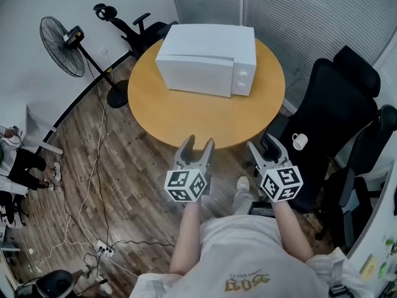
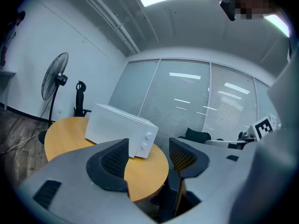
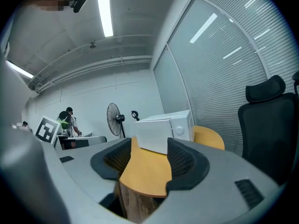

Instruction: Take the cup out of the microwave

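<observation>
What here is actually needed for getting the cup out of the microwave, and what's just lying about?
For the job: microwave, door shut, on the round table; left gripper and right gripper, both open, empty.

Lying about: fan; black chair with a white cup on it; power strip.

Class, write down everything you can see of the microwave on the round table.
The microwave is a plain white box with a flat top. Its door is shut; two round knobs sit stacked at the front's right end. It stands upright on the far half of the round wooden table, front facing the near edge. Only the table touches it.
</observation>
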The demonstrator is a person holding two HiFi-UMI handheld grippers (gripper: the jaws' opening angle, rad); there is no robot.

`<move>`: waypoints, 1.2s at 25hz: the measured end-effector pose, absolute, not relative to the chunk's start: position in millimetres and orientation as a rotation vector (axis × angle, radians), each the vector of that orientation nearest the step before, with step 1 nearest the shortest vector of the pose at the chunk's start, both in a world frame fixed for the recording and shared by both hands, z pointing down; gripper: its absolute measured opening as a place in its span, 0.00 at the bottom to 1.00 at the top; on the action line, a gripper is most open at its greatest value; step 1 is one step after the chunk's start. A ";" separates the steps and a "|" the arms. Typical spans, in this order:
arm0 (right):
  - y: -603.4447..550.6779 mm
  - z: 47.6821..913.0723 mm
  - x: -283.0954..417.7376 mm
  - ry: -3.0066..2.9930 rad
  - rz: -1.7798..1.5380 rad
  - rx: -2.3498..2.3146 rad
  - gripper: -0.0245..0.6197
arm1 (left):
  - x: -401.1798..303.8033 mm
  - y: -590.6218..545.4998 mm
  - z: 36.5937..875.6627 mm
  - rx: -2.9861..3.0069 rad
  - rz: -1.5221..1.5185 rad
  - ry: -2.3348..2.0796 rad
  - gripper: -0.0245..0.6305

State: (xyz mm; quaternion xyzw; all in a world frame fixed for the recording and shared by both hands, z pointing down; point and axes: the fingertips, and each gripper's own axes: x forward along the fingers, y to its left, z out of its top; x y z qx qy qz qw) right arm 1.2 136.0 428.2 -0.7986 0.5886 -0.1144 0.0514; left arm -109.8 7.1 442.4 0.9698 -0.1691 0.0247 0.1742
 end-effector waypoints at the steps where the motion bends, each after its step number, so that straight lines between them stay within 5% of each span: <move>1: 130.4 425.5 9.1 1.791 -0.346 -2.423 0.40 | -102.7 1.6 440.6 2.748 0.071 -0.486 0.45; 30: 8.8 425.6 181.2 2.014 -0.428 -2.129 0.39 | 85.2 -93.3 436.8 2.864 0.300 -0.695 0.51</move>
